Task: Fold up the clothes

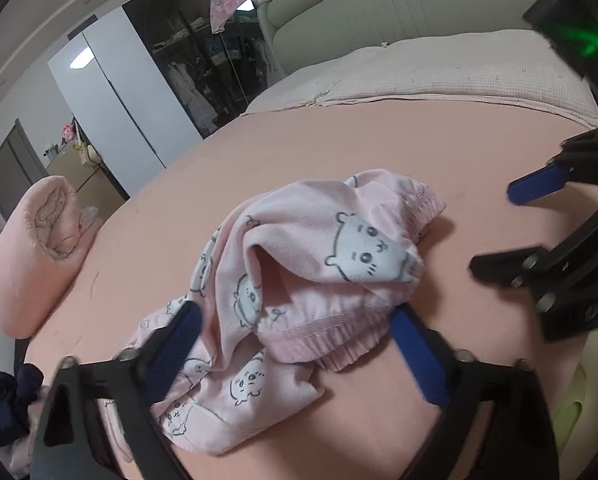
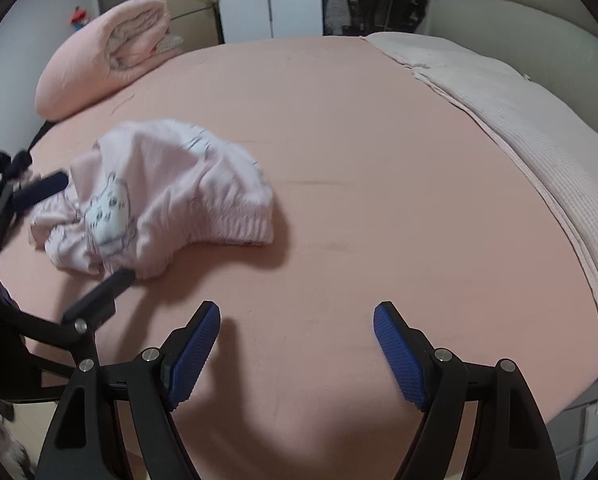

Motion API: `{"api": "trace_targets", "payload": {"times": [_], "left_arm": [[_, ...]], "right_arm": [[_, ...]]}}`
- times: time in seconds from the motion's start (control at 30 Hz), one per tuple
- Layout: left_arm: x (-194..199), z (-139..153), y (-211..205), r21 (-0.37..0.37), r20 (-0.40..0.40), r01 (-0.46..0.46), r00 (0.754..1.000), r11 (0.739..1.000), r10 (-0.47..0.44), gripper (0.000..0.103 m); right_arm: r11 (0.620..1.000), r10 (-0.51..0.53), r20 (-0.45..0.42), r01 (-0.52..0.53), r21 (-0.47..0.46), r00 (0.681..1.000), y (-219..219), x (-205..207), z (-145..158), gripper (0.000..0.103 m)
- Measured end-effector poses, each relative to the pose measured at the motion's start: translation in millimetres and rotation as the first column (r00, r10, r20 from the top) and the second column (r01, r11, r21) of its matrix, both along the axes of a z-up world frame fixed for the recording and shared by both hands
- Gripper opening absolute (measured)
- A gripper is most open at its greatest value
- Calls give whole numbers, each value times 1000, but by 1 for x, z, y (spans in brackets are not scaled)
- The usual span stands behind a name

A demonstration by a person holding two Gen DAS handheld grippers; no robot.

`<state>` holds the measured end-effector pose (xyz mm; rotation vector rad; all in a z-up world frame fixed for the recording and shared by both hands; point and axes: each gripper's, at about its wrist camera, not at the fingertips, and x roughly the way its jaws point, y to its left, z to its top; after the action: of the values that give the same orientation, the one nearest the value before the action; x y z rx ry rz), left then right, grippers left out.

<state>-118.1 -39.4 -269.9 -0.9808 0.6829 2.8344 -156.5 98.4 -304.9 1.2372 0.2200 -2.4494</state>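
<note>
A crumpled pink garment (image 1: 311,264) printed with cartoon animal faces lies in a heap on the pink bed sheet (image 1: 339,144); its ribbed elastic hem faces me. My left gripper (image 1: 295,318) is open wide, its blue pads on either side of the heap's near edge and the cloth lying between them. In the right wrist view the same garment (image 2: 171,192) sits to the left, with the left gripper (image 2: 91,228) straddling its near-left side. My right gripper (image 2: 295,314) is open over the bare sheet (image 2: 379,200), to the right of the garment and apart from it; its blue pad (image 1: 535,188) shows in the left wrist view.
A rolled pink duvet (image 2: 107,52) lies at the far left corner of the bed. A paler waffle blanket (image 2: 519,120) covers the right side below a grey headboard (image 1: 359,4). Dark clothes (image 1: 3,404) hang at the left edge. Wardrobes (image 1: 111,80) stand beyond the bed.
</note>
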Motion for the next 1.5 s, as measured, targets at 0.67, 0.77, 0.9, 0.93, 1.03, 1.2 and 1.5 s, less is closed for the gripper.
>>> {"api": "trace_targets", "payload": {"times": [0.67, 0.77, 0.9, 0.93, 1.03, 1.2, 1.5], "left_arm": [[-7, 20, -25, 103, 21, -48, 999, 993, 46, 38], [-8, 23, -32, 130, 27, -63, 998, 989, 60, 38], [-10, 25, -41, 174, 43, -92, 995, 980, 86, 38], [-11, 26, -43, 189, 49, -97, 995, 977, 89, 38], [-10, 27, -49, 230, 63, -105, 994, 968, 93, 39], [-6, 33, -64, 354, 76, -116, 993, 928, 95, 59], [8, 50, -109, 597, 102, -204, 979, 776, 178, 83]], "right_arm": [[998, -61, -98, 59, -25, 993, -15, -42, 5, 79], [999, -47, -138, 43, -27, 989, -21, -42, 7, 79], [1000, 6, -156, -8, -10, 988, -36, -45, 6, 79], [1000, 13, -141, -12, 5, 990, -40, -48, 3, 73], [999, 31, -98, -27, 42, 995, -51, -56, -4, 17], [999, 48, -119, -46, 19, 992, -59, -49, 10, 8], [999, 39, -282, -34, 24, 959, -66, -37, 67, 8]]}}
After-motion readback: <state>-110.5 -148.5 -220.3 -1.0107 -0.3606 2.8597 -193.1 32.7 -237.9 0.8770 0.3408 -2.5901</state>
